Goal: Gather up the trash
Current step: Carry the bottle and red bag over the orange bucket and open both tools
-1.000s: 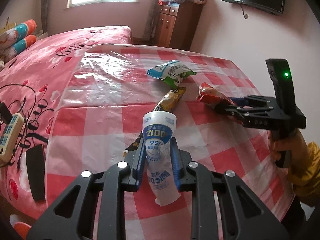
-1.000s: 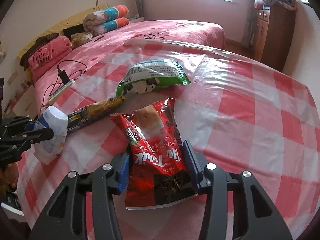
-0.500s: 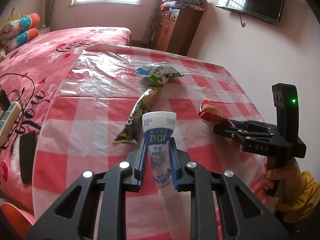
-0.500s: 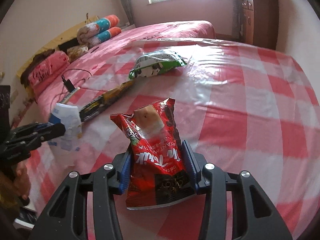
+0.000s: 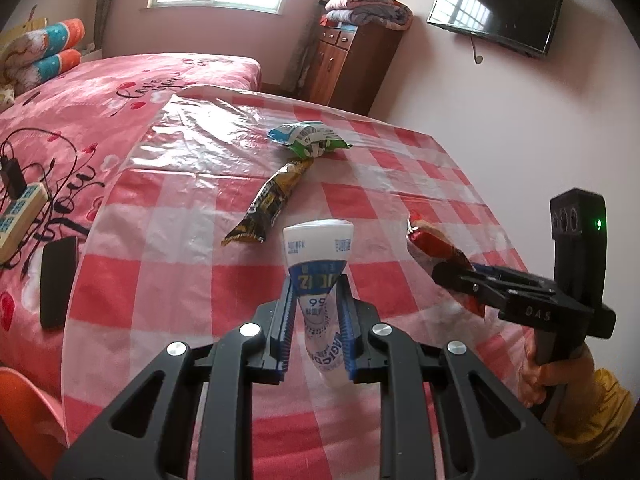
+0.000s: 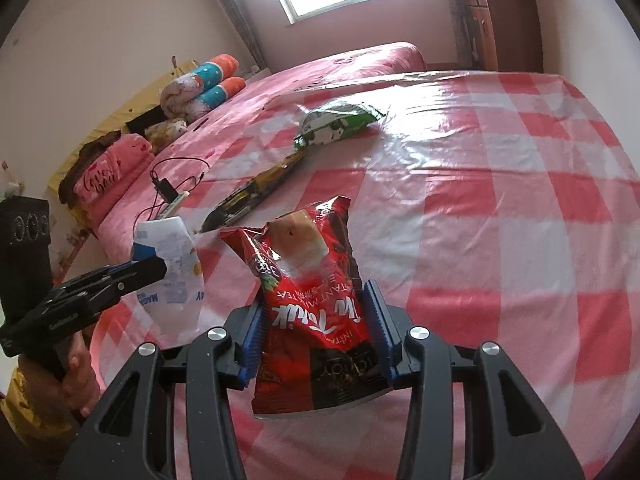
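My left gripper (image 5: 316, 304) is shut on a white and blue plastic pouch (image 5: 320, 256) and holds it above the checked table. The pouch also shows in the right wrist view (image 6: 172, 256). My right gripper (image 6: 312, 312) is shut on a red snack bag (image 6: 308, 280), lifted off the table; it shows in the left wrist view (image 5: 436, 252) too. A yellow-black wrapper (image 5: 272, 200) and a green and white snack bag (image 5: 308, 140) lie on the table further off.
The table has a red and white checked cover under clear plastic (image 5: 180, 280). A pink bed (image 5: 80, 120) lies to its left with a power strip (image 5: 20, 216) and a black phone (image 5: 58, 280). A wooden cabinet (image 5: 352, 68) stands behind.
Both grippers have pulled back and up from the table with their trash held. The wrapper and green bag now look further away.
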### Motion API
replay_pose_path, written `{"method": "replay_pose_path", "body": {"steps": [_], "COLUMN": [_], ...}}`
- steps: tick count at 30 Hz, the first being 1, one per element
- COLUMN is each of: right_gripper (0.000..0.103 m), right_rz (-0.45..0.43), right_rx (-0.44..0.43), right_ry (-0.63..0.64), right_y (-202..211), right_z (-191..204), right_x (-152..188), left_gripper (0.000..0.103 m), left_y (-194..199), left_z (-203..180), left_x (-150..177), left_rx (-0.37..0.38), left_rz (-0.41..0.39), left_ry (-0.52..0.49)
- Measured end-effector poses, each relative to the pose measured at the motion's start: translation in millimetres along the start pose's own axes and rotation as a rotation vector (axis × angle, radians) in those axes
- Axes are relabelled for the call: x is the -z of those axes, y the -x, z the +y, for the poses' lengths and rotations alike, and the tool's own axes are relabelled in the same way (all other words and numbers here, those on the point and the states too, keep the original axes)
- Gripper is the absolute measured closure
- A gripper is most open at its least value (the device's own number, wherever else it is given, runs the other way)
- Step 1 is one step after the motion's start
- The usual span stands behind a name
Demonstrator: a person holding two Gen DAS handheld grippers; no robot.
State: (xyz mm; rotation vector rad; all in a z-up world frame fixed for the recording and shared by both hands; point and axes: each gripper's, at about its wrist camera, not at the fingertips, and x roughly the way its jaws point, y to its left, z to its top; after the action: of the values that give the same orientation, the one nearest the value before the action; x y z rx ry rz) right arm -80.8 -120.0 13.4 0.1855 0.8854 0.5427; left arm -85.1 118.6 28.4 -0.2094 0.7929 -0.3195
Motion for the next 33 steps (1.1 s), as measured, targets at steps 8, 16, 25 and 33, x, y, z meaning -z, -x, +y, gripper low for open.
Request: {"method": "replay_pose_path", "body": {"steps": [8,16,25,33], "right_gripper": [0.056,0.056,0.056,0.056], "right_rz": [0.001,0.034,0.082,0.172], "right_rx": [-0.049,-0.085,-0.160,-0.267], "right_ry": [-0.027,-0.019,0.035,0.147], "right_y": [5.4,2.5,-2.1,-22.4], "right_z": [14.1,37.9,85.1,160.4], "right_x": [16.0,25.4,25.2,26.2], "left_gripper": [0.081,0.081,0.081,0.081], "left_y": [19.7,45.0,85.1,134.6], "left_z": [7.4,17.4,44.6,91.5], "left_x": [13.9,23.7,41.2,66.5], "left_rx": [-0.006,-0.009,-0.051,-0.141], "left_rz": [-0.016,-0.047,-0.092,-0.140], "left_ry": [0.028,0.051,0.095,0.166]}}
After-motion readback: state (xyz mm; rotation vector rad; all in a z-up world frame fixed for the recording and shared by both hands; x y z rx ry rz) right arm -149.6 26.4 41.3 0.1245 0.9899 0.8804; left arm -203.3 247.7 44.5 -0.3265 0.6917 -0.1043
